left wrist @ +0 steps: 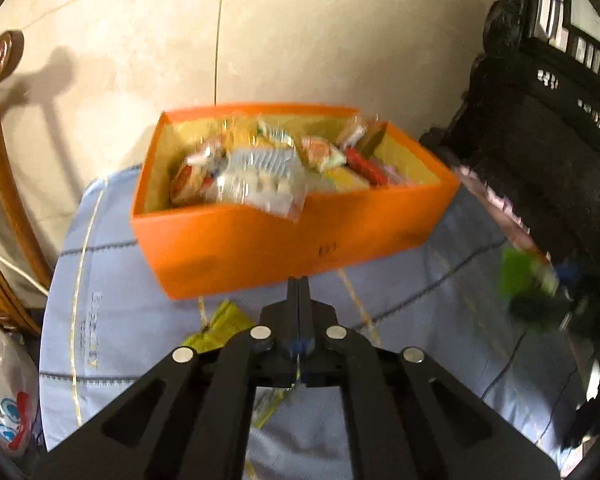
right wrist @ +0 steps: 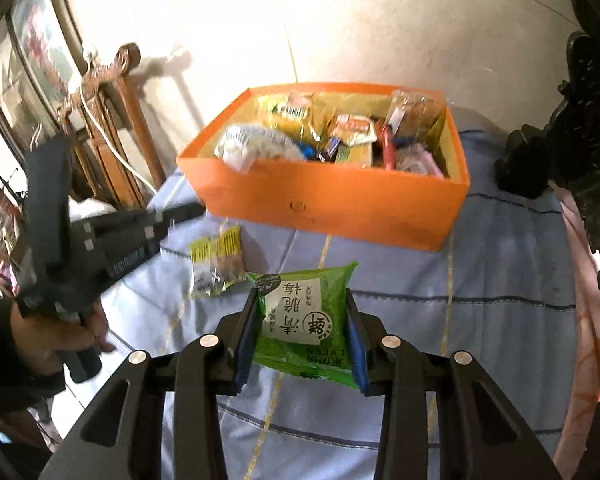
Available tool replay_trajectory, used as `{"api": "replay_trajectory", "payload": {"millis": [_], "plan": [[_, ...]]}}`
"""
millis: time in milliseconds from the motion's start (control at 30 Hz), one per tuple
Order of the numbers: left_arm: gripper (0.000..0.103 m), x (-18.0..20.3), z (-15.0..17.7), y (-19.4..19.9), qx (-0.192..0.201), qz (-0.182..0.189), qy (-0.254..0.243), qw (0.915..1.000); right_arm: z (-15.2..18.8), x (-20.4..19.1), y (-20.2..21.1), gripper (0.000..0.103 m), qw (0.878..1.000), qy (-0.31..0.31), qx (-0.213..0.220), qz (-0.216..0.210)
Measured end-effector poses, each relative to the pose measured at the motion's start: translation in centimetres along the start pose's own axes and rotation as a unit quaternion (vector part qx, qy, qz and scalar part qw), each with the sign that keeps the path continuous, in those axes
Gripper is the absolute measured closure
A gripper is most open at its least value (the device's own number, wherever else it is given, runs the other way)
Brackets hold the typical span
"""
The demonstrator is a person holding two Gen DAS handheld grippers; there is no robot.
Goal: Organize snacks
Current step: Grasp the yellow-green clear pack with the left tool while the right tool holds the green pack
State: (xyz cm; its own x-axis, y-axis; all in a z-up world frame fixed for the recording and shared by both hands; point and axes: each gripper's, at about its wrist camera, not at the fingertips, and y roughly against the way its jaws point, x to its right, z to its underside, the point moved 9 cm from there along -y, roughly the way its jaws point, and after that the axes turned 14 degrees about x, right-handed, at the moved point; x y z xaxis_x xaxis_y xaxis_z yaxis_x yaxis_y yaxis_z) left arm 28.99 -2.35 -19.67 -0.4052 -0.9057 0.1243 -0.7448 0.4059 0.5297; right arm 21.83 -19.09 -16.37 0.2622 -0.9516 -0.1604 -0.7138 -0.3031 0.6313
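An orange box (left wrist: 260,240) (right wrist: 340,204) full of wrapped snacks stands on a light blue cloth. My right gripper (right wrist: 302,296) is shut on a green snack packet (right wrist: 304,316), held above the cloth in front of the box. That packet shows as a green blur (left wrist: 524,276) at the right of the left wrist view. My left gripper (left wrist: 299,280) has its fingers pressed together with nothing between them, hanging just short of the box's front wall. It appears from the side (right wrist: 180,214) in a person's hand. A yellow-green twin packet (left wrist: 220,324) (right wrist: 216,264) lies on the cloth below it.
The blue cloth (right wrist: 480,280) covers a small round table over a pale tiled floor. A wooden chair (right wrist: 112,120) stands to the left, dark carved furniture (left wrist: 540,160) to the right. A white plastic bag (left wrist: 4,392) sits low on the left.
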Motion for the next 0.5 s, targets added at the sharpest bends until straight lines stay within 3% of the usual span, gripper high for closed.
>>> {"api": "replay_trajectory", "payload": {"millis": [33,67,100,133,200,333,433,467,500], "plan": [[0.098,0.2,0.8,0.0,-0.009,-0.004,-0.013,0.9999,-0.2,0.1,0.2,0.064,1.0,-0.001,0.001,0.001],[0.085,0.4,1.4,0.0,-0.011,-0.007,-0.021,0.9997,-0.2,0.1,0.3,0.064,1.0,-0.001,0.001,0.001],[0.026,0.9,2.2,0.0,-0.01,-0.003,-0.028,0.9996,0.0,0.1,0.3,0.064,1.0,-0.002,0.0,0.001],[0.008,1.2,2.7,-0.1,-0.005,-0.009,-0.036,0.9993,0.4,0.0,0.3,0.064,1.0,-0.003,-0.002,0.0],[0.004,1.4,4.3,-1.0,-0.012,-0.012,-0.042,0.999,1.4,-0.3,0.2,0.064,1.0,-0.002,-0.012,-0.001],[0.004,-0.9,6.6,-3.5,-0.038,-0.052,-0.029,0.9975,2.9,-0.7,-0.2,0.064,1.0,-0.001,-0.025,-0.001],[0.004,-3.3,9.3,-6.0,-0.087,-0.089,0.004,0.9922,3.0,-1.0,-1.1,0.064,1.0,-0.004,-0.029,-0.003],[0.005,-3.7,10.2,-6.7,-0.104,-0.094,0.015,0.99,2.7,-1.4,-1.6,0.064,1.0,-0.001,-0.026,-0.005],[0.01,-3.4,10.6,-7.1,-0.099,-0.102,-0.006,0.9898,2.4,-1.6,-2.0,0.064,1.0,0.004,-0.024,-0.005]]}}
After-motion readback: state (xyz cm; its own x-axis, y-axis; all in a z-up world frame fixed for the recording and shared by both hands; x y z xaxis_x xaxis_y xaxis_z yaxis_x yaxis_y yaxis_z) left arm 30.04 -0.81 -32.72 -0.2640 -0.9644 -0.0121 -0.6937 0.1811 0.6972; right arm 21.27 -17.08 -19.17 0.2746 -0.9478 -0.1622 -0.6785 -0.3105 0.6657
